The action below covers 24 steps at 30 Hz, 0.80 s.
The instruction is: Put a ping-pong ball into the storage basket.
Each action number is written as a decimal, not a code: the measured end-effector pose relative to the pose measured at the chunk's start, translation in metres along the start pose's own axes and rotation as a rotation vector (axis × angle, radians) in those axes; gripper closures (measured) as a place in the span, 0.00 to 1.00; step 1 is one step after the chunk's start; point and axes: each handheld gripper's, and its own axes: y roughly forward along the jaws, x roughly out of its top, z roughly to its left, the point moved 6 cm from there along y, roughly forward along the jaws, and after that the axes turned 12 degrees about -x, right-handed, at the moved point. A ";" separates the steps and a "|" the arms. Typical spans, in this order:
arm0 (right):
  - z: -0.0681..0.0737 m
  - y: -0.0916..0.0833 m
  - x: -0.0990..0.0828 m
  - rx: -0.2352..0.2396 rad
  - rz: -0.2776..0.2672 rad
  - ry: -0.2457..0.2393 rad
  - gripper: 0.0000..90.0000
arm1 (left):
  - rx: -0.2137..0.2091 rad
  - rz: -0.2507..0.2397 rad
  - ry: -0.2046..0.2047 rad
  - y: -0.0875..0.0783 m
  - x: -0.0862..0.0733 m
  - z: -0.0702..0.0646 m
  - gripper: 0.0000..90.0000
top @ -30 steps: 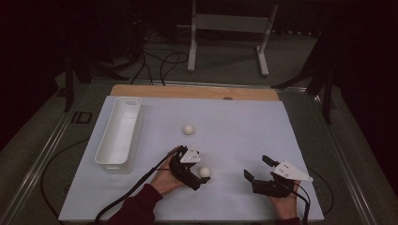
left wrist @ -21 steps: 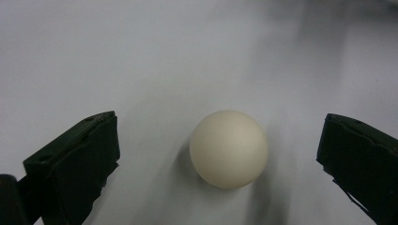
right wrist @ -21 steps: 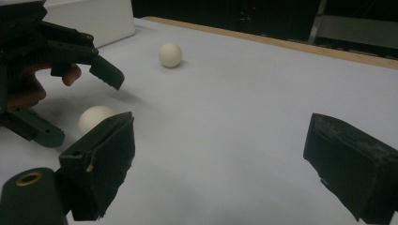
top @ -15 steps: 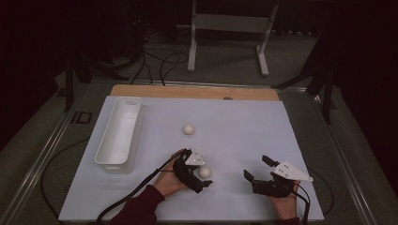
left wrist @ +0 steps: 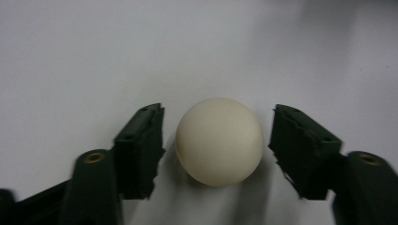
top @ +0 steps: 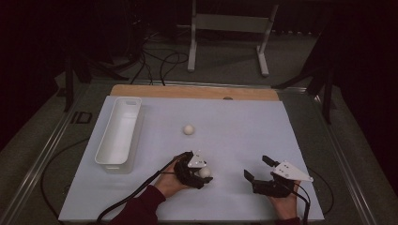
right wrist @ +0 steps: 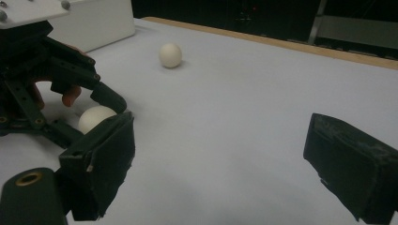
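Between your left gripper's [top: 202,174] jaws, which have just been closing, the near ball [left wrist: 218,140] sits on the desk [top: 244,131], not yet pinched. Off-centre, it may squirt away. Your right gripper [top: 259,169] stands wide, empty.

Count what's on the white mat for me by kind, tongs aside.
White balls: 2, near ball between the left tongs' jaws, far ball mid-mat.
White bin: 1.
Total: 3.
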 end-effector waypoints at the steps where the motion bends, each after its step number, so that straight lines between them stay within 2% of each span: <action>1: 0.000 0.000 0.000 0.000 0.000 0.000 0.10 | 0.003 -0.001 0.000 0.000 0.000 0.000 0.49; 3: 0.000 0.000 0.000 0.000 0.000 0.000 0.10 | -0.003 0.003 -0.002 0.000 0.000 0.000 0.55; 5: 0.000 0.000 0.000 0.000 0.000 -0.001 0.10 | -0.005 0.005 -0.002 0.000 0.000 0.000 0.56; 8: 0.000 0.000 0.000 0.000 0.000 -0.001 0.10 | 0.002 0.010 0.001 0.000 0.000 0.000 0.56; 13: 0.000 0.000 0.000 0.000 -0.003 0.002 0.10 | 0.037 0.013 -0.008 -0.004 0.000 0.003 0.56; 24: 0.000 0.000 0.000 0.000 -0.003 0.001 0.10 | 0.054 -0.003 -0.012 -0.012 0.004 0.005 0.57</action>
